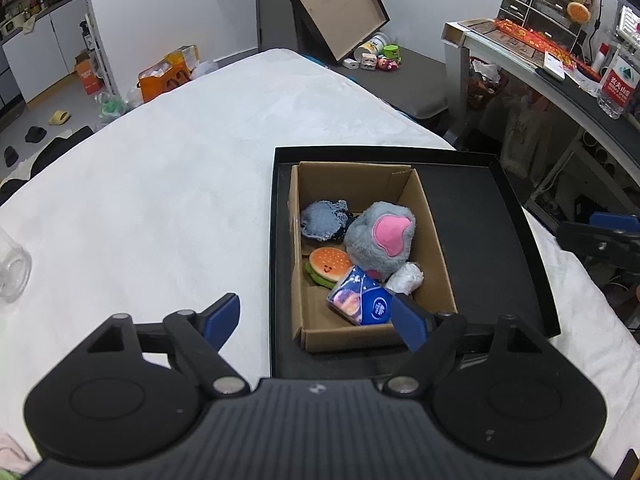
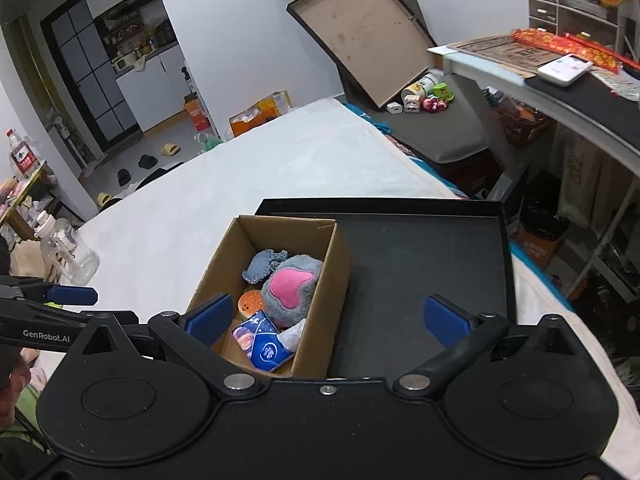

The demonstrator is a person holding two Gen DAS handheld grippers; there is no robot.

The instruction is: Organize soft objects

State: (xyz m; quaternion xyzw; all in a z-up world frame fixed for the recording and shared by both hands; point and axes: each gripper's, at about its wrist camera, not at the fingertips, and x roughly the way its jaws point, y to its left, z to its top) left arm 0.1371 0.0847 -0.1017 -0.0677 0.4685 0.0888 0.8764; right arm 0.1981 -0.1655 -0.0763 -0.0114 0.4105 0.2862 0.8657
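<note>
Apparently near completion, the soft objects, namely gray plush point(image 1: 380, 240), burger toy point(image 1: 328, 266), denim piece point(image 1: 323, 220) and tissue pack point(image 1: 360, 300), lie in the cardboard box point(image 1: 434, 240) at frame center, while left gripper point(image 1: 316, 320) and right gripper point(image 2: 326, 320) hold open, empty jaws.

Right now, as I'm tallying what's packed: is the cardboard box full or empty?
Partly full: the cardboard box holds a grey plush, burger toy and tissue pack.
</note>
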